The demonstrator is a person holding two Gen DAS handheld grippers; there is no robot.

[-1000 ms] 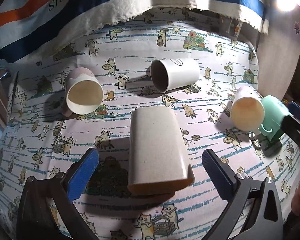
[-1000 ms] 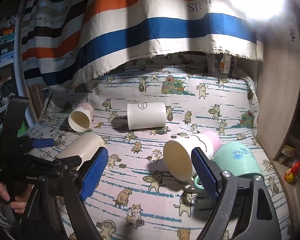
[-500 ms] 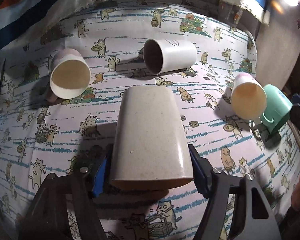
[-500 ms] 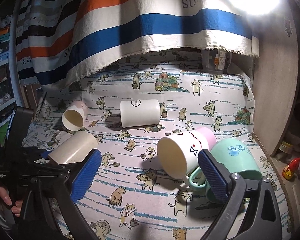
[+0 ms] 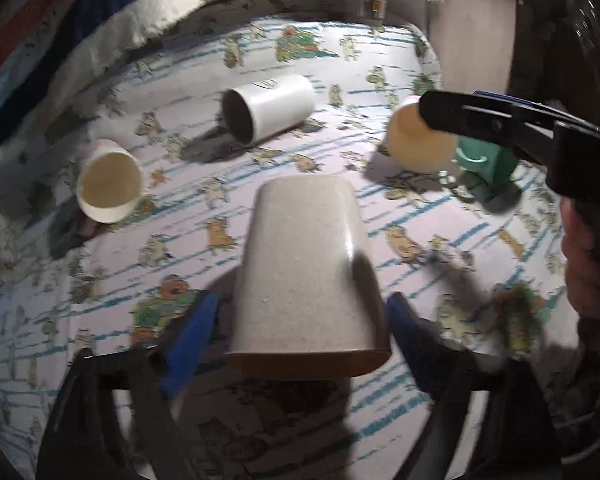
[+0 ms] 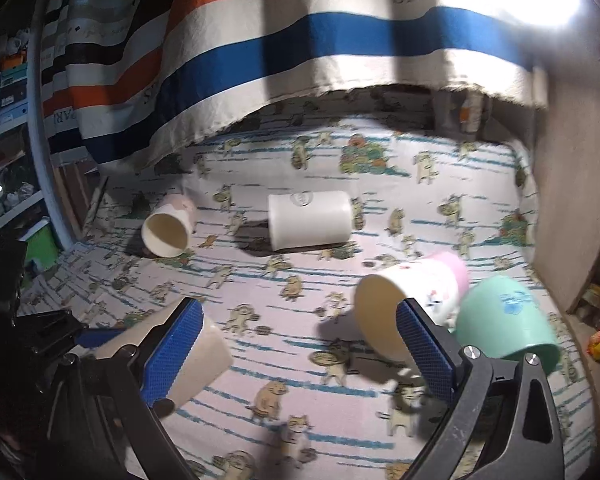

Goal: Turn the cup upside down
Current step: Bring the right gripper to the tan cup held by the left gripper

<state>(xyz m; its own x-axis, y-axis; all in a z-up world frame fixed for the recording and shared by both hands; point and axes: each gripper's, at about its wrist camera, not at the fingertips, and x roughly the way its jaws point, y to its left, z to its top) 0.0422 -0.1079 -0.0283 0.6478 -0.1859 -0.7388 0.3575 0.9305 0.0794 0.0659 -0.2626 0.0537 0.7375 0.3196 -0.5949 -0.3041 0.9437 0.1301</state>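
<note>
A beige speckled cup (image 5: pixel 306 276) lies with its base pointing away from me, held between the blue pads of my left gripper (image 5: pixel 300 332), which is shut on its sides near the rim. It looks lifted slightly off the cat-print cloth (image 5: pixel 440 248). The same cup shows at lower left in the right wrist view (image 6: pixel 204 354), partly behind a blue pad. My right gripper (image 6: pixel 300 356) is open and empty above the cloth, with a pink-and-white cup (image 6: pixel 412 304) just beyond its right finger. The right gripper also shows in the left wrist view (image 5: pixel 500 128).
A white cup (image 5: pixel 268 110) lies on its side at centre back. A pink cup (image 5: pixel 108 184) lies at left, mouth toward me. A mint green mug (image 6: pixel 508 328) leans against the pink-and-white cup at right. A striped cloth (image 6: pixel 300 32) hangs behind. A wooden panel (image 6: pixel 560 200) bounds the right.
My left gripper closed on the beige cup and raised it slightly, turning right. The right gripper moved forward and left, staying open.
</note>
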